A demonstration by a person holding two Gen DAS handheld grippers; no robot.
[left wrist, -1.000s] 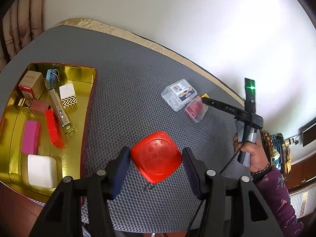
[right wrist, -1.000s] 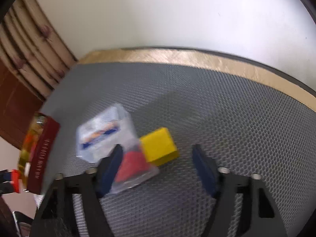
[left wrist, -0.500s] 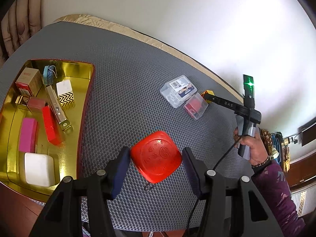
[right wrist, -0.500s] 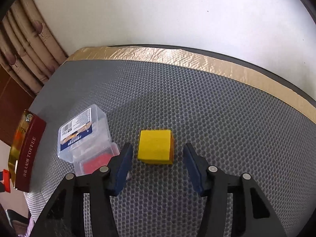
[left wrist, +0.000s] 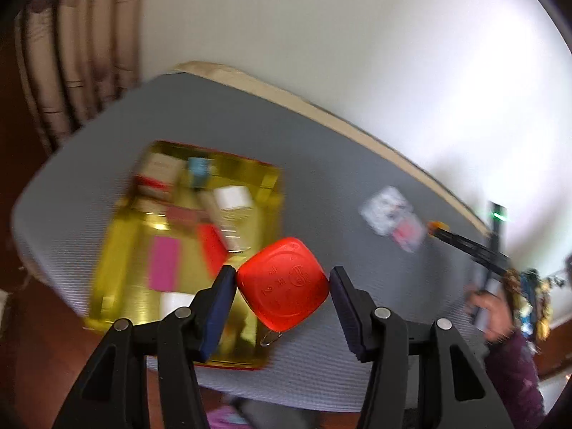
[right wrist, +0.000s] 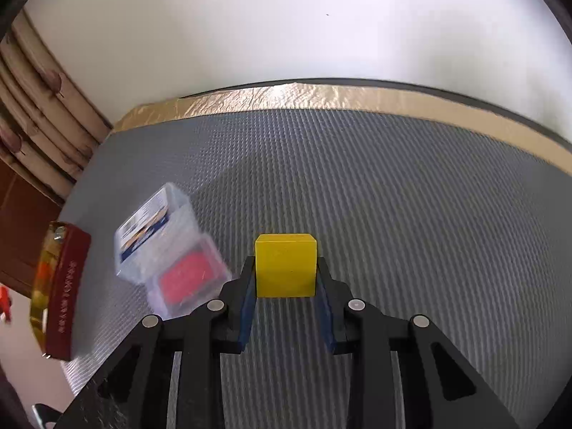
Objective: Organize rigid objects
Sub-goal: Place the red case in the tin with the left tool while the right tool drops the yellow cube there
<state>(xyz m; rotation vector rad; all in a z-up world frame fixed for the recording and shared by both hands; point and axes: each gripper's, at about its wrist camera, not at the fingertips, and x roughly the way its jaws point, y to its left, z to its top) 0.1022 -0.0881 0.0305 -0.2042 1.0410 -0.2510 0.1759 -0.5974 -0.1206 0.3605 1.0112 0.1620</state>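
Hard and light, by the look of both things; best squeezed on flat sides. Left gripper (left wrist: 282, 282) clamped on a red rounded box (left wrist: 283, 284), up above the gold tray (left wrist: 271, 186). Right gripper (right wrist: 286, 273) pinched on a small yellow block (right wrist: 286, 265), far right of that tray.

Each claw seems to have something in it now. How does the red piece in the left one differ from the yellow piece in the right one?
The red case is flat with rounded corners and embossed marks; the yellow block is a plain, sharp-edged cube. The red case sits cornerwise in the left claw, over the gold tray; the yellow block sits squarely in the right claw, over bare mat. Both are rigid and gripped.
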